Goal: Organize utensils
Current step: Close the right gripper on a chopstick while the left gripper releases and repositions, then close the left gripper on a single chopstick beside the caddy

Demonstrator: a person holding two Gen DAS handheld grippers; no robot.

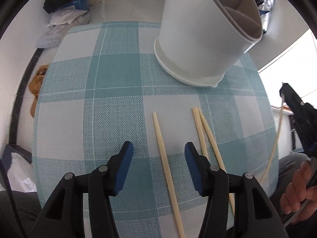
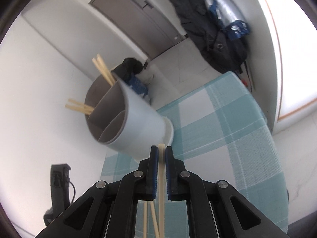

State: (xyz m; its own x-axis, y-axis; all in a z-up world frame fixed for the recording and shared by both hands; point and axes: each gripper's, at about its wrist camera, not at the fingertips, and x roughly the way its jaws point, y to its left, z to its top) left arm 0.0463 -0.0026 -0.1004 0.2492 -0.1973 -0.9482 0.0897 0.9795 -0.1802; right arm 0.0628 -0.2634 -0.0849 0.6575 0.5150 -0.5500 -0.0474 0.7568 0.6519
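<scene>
Blue-padded left gripper (image 1: 158, 154) is pointed steeply down at the table, jaws apart, nothing pressed between the pads. One loose chopstick (image 1: 168, 170) lies on the cloth in the gap between the fingers, nearer the right-side pad; a crossed pair of chopsticks (image 1: 206, 132) lies just past that same finger. The white utensil holder (image 1: 198, 45) stands ahead and to the right of the left gripper, its grey dividers visible at the top.

Right gripper (image 2: 162, 148) is clamped on a single chopstick (image 2: 161, 178), which runs back between the pads toward the camera. It is angled partly downward and rolled, so the holder (image 2: 138, 119) appears tilted ahead and to its left. Chopsticks already in the holder (image 2: 103, 71) are seen in the far compartments. A hand (image 1: 299, 190) on the right gripper's handle is seen in the left wrist view.

Surface: teal-and-white checked tablecloth (image 1: 111, 91). Room: light tiled floor (image 1: 122, 2), grey door (image 2: 138, 13), dark coats (image 2: 208, 25) hung at the wall, bags and clothes (image 1: 67, 6) on the floor.
</scene>
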